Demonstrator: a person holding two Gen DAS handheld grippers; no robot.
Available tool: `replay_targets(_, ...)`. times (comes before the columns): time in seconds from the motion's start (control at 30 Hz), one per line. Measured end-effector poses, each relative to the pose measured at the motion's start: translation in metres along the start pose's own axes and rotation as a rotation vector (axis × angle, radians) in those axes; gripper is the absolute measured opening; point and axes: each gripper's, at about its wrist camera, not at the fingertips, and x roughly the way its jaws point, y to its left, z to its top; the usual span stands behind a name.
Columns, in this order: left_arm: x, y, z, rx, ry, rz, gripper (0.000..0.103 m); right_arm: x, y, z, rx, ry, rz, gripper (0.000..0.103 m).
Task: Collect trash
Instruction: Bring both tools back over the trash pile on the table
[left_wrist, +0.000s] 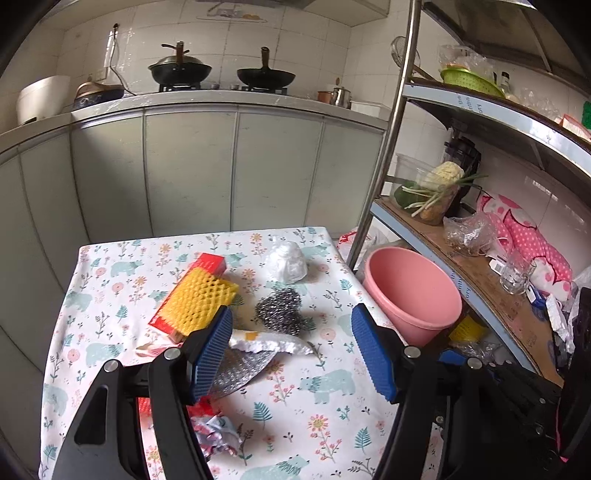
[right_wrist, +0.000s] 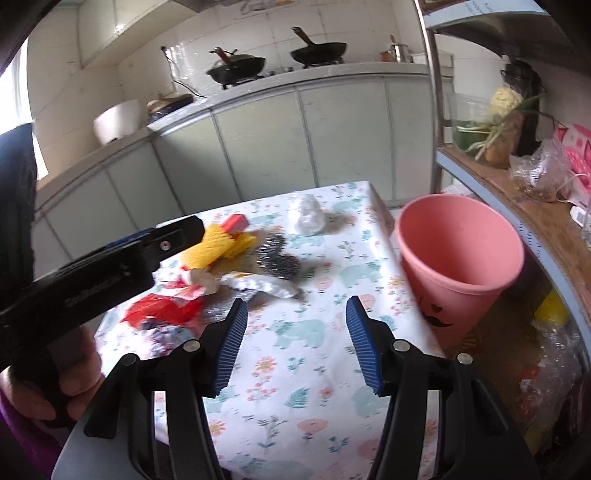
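1. Left wrist view: the trash lies in a loose heap on the table (left_wrist: 110, 266), ahead of and below the left gripper (left_wrist: 291, 354). Nearest, between its fingers and partly under the left pad, lies a white foam scrap (left_wrist: 273, 341) on a silver mesh sheet (left_wrist: 240, 369).
2. Beyond these sit a steel scourer (left_wrist: 282, 310), a yellow foam net (left_wrist: 199, 301) over a red box (left_wrist: 210, 263), and a white crumpled bag (left_wrist: 288, 260) farthest away. A crumpled printed wrapper (left_wrist: 216, 434) lies behind the left finger.
3. Left gripper: jaws spread wide, holding nothing.
4. Right gripper (right_wrist: 295, 345): jaws equally wide, empty, hovering over bare cloth beside the heap.
5. Pink bucket (right_wrist: 458, 258): stands off the table's edge, ahead and right of the right gripper, and appears empty.
6. Risk: the overlapping foam and mesh may lift together or slip free, since both are thin and light.
7. Risk: a drop short of the bucket rim would send items to the floor.
8. Risk: both grippers working one heap may collide.
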Motion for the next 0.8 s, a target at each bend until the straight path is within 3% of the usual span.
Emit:
replay_targets(0.33,-0.03,0.022,-0.006,-0.048,-0.049,0.053,0.066,-0.027,0.04,-0.017,-0.138,-0.062,0.023,0.056)
replay_targets(0.47,-0.041,0.026,-0.006,-0.049,-0.071,0.073,0.066,-0.027,0.045,-0.019,-0.134,-0.041,0.048,0.056)
replay_targets(0.6,-0.051,0.033,-0.006,-0.047,-0.096,0.103,0.066,-0.027,0.05,-0.021,-0.144,-0.022,0.144,0.056)
replay_targets(0.8,-0.067,0.061,-0.008,-0.073,-0.121,0.154,0.066,-0.03,0.044,-0.019,-0.094,-0.04,0.17,0.056)
